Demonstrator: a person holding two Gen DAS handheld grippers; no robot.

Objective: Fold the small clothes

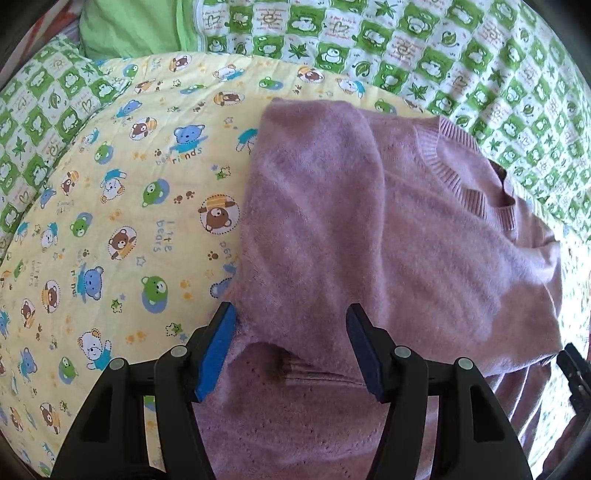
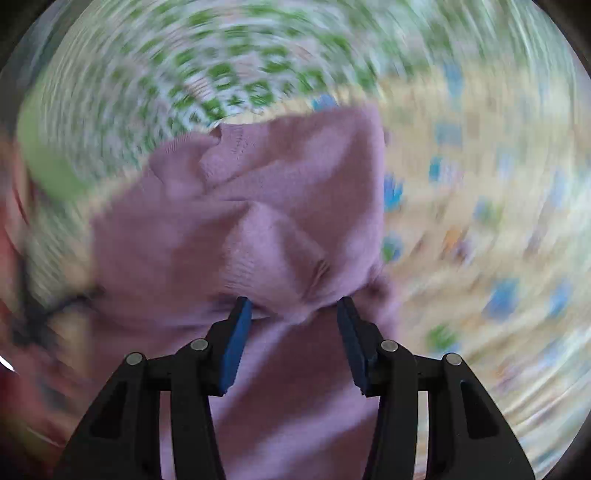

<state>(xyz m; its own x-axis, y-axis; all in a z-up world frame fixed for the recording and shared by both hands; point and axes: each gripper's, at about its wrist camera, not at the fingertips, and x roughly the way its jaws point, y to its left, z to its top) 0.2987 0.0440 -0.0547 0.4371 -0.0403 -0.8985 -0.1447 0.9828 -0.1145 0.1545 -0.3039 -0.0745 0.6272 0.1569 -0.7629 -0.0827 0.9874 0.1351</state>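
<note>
A small mauve knit sweater (image 1: 388,229) lies on a yellow bear-print quilt (image 1: 110,206), one sleeve folded across its body, ribbed neckline at the upper right. My left gripper (image 1: 291,317) is open, its fingers straddling the sweater's near edge just above the fabric. The right wrist view is blurred by motion. There my right gripper (image 2: 293,306) is open over a bunched fold of the same sweater (image 2: 258,221), with fabric lying between the fingers. A dark part of the right gripper (image 1: 576,373) shows at the right edge of the left wrist view.
A green-and-white checked blanket (image 1: 461,55) covers the bed behind and to the right of the quilt. A plain green pillow (image 1: 129,29) lies at the far left.
</note>
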